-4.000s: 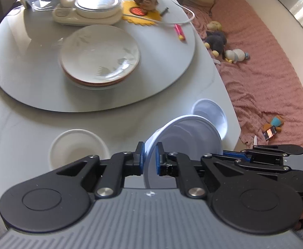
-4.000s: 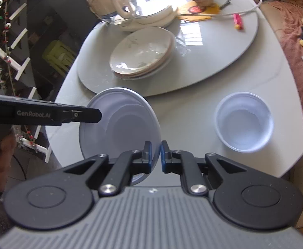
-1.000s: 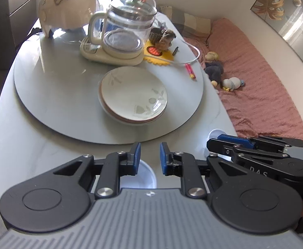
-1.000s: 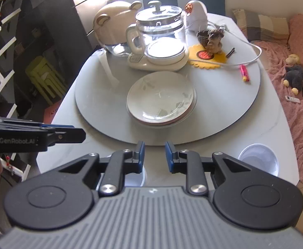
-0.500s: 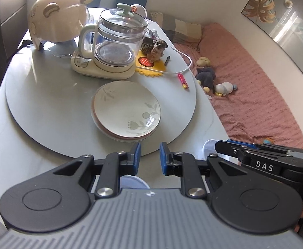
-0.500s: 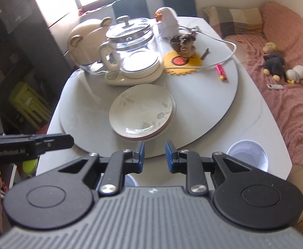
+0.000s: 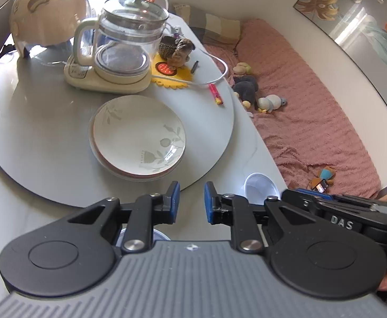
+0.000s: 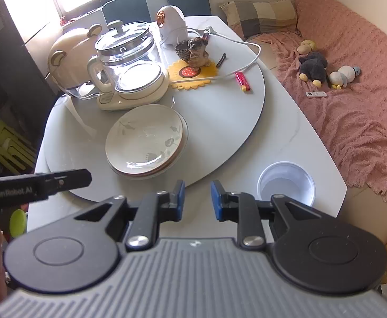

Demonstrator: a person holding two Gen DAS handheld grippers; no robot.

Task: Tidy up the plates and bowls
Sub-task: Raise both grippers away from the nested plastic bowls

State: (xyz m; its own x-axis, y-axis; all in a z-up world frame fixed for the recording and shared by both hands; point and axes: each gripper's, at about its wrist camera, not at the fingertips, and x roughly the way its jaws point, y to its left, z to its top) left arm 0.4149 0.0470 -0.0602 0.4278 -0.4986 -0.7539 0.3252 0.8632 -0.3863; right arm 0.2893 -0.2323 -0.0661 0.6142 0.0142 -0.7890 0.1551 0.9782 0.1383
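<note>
Right wrist: white bowl [image 8: 286, 184] sits upright, mouth up.

Left wrist view: above near desk [image 7: 21, 212] edge, facing forward and down over own fingers [image 7: 172, 198]. Right wrist view: just beside on right, higher, same heading. Both share stacked plates [image 7: 138, 137] [image 8: 145, 143], kettle [image 7: 122, 47] [image 8: 130, 66], white bowl [image 7: 259, 188] [image 8: 286, 182], pink sofa [image 7: 312, 100] [image 8: 352, 79].

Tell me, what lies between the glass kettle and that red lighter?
A yellow mat bearing a dog figurine, with a white cable beside; clearest in the right wrist view.
</note>
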